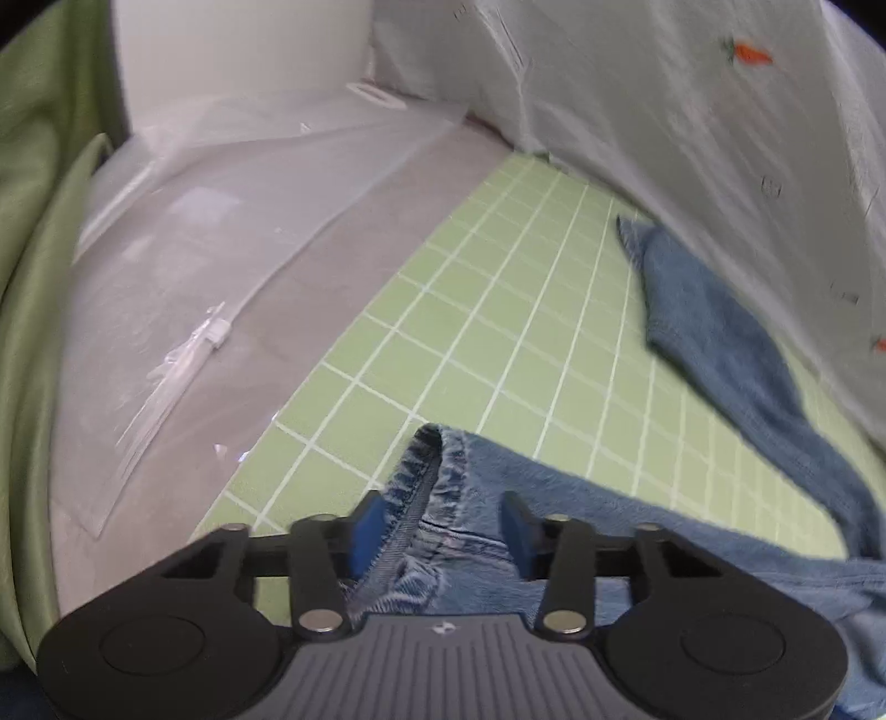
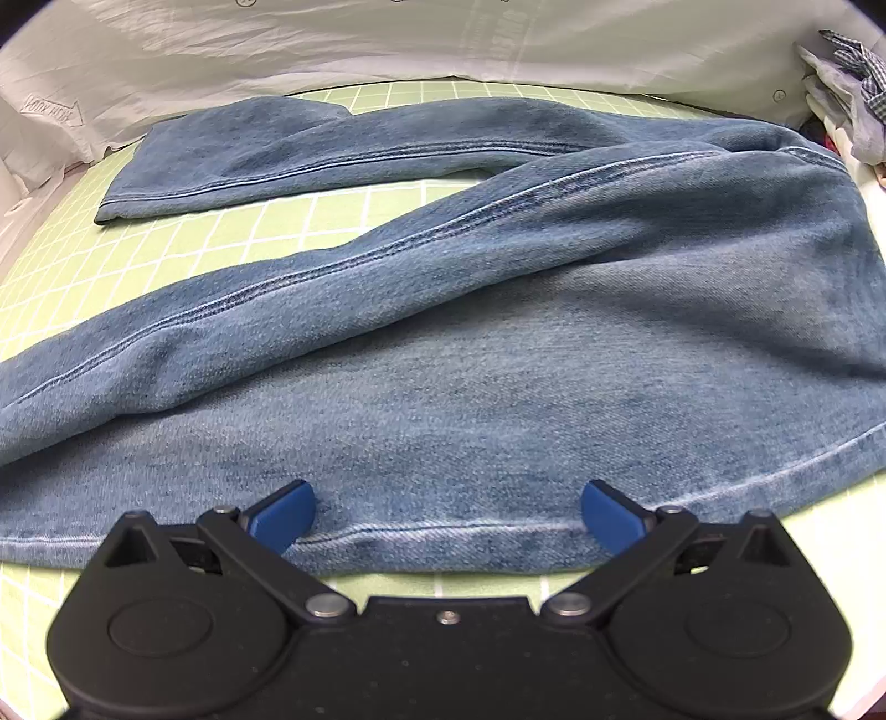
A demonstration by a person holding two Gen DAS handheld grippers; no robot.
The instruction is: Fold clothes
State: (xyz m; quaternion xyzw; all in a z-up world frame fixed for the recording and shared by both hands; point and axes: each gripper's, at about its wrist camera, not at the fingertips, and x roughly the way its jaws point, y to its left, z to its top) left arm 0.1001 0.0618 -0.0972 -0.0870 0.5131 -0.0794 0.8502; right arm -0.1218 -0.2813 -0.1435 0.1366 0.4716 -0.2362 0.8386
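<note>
- Left wrist view, far left: a fold of green fabric (image 1: 33,232) hangs along the frame's edge, beside a clear plastic bag (image 1: 183,266) lying flat on the grey tabletop (image 1: 310,310).
- Centre: a green cutting mat (image 1: 498,310) ruled with white grid lines covers the work surface.
- Foreground: the left gripper (image 1: 440,534) points down at the jeans (image 1: 554,531). Its blue pads stand partly apart, with the gathered elastic waistband bunched in the gap. The left pad lies against the denim; the right pad stands clear of it, so the cloth is not clamped.
- Right: a denim leg runs up the mat towards a white sheet (image 1: 692,138) printed with small orange carrots.
- Right wrist view, left side: one leg's hem (image 2: 160,199) rests flat on the mat (image 2: 72,260), below a crumpled white covering (image 2: 221,50).
- Centre: the jeans (image 2: 498,360) spread across the mat, one seamed leg draped diagonally over the other.
- Foreground: the right gripper (image 2: 448,512) hovers over the near hem edge, claw spread wide, pads gripping nothing.
- Far right: a heap of other garments (image 2: 847,94), one in checked cloth, sits at the mat's edge.
</note>
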